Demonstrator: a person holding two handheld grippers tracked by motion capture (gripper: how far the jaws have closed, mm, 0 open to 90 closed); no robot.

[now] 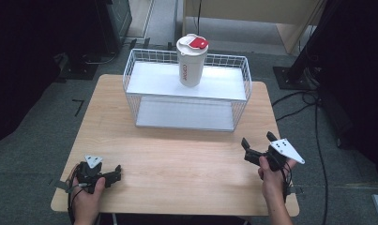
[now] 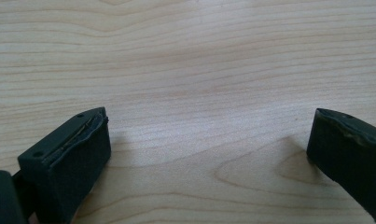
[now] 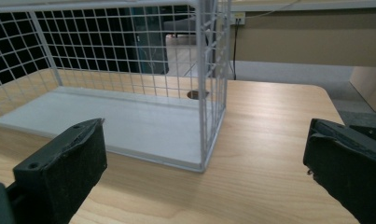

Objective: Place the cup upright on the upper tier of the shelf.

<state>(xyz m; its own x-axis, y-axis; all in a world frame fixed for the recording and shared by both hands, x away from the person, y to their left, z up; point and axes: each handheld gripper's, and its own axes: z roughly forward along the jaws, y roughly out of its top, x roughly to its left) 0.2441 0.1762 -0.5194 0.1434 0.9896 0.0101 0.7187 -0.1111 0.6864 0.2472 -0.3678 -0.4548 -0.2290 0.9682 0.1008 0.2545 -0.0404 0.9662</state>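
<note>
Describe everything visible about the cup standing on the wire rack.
The white tumbler is a tall cup that tapers slightly toward its base, plastic by its look, with red lettering running down its side, too small to read. A white lid with a red flip tab closes the top. It stands upright on the upper white shelf of the wire rack, right of the shelf's middle and toward the back. Only the shelf touches it; both tongs are far off at the table's near edge.
</note>
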